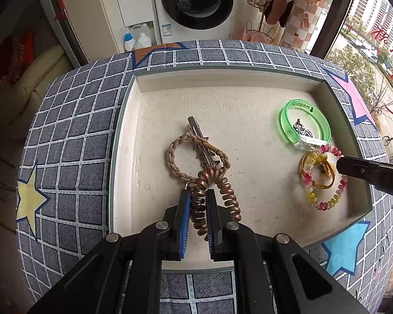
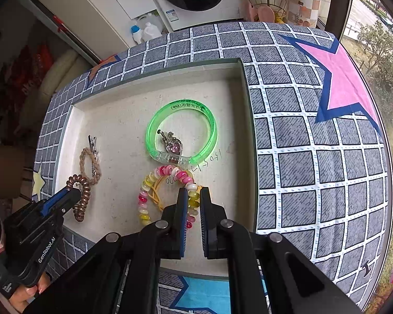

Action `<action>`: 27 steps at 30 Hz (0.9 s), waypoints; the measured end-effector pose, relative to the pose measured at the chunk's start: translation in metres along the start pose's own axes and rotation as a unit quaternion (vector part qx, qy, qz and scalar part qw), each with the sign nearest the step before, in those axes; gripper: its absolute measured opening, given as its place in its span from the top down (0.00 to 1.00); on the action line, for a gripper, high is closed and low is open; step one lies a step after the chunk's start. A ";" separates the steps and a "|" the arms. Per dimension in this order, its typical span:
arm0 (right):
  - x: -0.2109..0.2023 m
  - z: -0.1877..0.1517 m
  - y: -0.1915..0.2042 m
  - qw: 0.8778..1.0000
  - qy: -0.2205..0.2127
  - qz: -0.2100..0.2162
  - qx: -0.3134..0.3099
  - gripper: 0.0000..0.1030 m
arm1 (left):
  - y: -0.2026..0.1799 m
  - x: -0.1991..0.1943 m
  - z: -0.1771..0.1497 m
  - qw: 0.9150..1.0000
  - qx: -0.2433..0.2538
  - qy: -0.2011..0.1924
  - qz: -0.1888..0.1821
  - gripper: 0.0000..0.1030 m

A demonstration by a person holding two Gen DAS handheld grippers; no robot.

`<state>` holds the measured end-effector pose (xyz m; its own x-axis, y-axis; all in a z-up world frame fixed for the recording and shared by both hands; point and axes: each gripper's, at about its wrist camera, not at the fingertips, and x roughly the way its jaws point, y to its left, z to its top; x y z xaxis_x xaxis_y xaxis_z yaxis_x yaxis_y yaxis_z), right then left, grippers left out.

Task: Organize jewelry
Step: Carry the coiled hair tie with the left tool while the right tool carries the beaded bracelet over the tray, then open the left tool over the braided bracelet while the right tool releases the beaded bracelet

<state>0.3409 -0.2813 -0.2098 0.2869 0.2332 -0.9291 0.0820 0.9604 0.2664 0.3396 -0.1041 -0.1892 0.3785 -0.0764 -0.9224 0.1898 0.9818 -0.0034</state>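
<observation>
**Both grippers clamped on coil hair ties inside the tray**

Here, a shallow cream-lined tray (image 1: 144, 136) sits on a table covered by a grey checked cloth with coloured stars (image 1: 73, 120). The left gripper (image 1: 198, 196) points steeply down into the near-left part of the tray, its blue-padded jaws clenched on one side of a copper-brown spiral hair tie (image 1: 224, 183). The rest of that coil loops out past the fingertips and down the right side of the jaws. Just beyond it, touching or overlapping its far end, lies a tan braided cord loop (image 1: 175, 157) with a silver metal hair clip (image 1: 201, 144) laid across it, pointing toward the far wall of the tray.

The right gripper (image 2: 194, 196) is likewise angled down over the near-right part of the tray, its jaws closed tight on the near-right arc of a pink, yellow and white spiral hair tie (image 2: 167, 172). A thin yellow elastic band (image 2: 157, 193) lies inside and under that coil. Just beyond it, touching or nearly so, a translucent green bangle (image 2: 180, 107) lies flat, with a clear section on its near side; a small silver charm with a pink heart stone (image 2: 173, 146) rests inside its ring.

In the right wrist view the left gripper appears at the left edge, held by a person's hand (image 2: 26, 293) at the bottom corner. Past the far edge of the table stand a white front-loading washing machine (image 1: 196, 2) and a few plastic bottles (image 1: 141, 39) on the floor.
</observation>
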 end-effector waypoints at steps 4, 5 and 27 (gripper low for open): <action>0.008 0.000 -0.001 1.000 0.008 -0.004 -0.002 0.91 | -0.001 0.007 -0.002 1.000 0.007 0.009 0.014 0.76; 0.009 -0.001 0.000 1.000 0.010 -0.004 -0.002 0.91 | -0.001 0.008 -0.003 1.000 0.010 0.011 0.017 0.76; -0.022 -0.007 -0.011 0.997 -0.032 0.059 0.037 0.40 | -0.007 -0.017 -0.008 0.999 0.021 -0.022 0.034 0.76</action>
<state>0.3272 -0.2958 -0.1939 0.3587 0.3320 -0.8724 0.1140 0.9120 0.3940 0.3244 -0.1085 -0.1770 0.4320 -0.0183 -0.9017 0.1989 0.9771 0.0755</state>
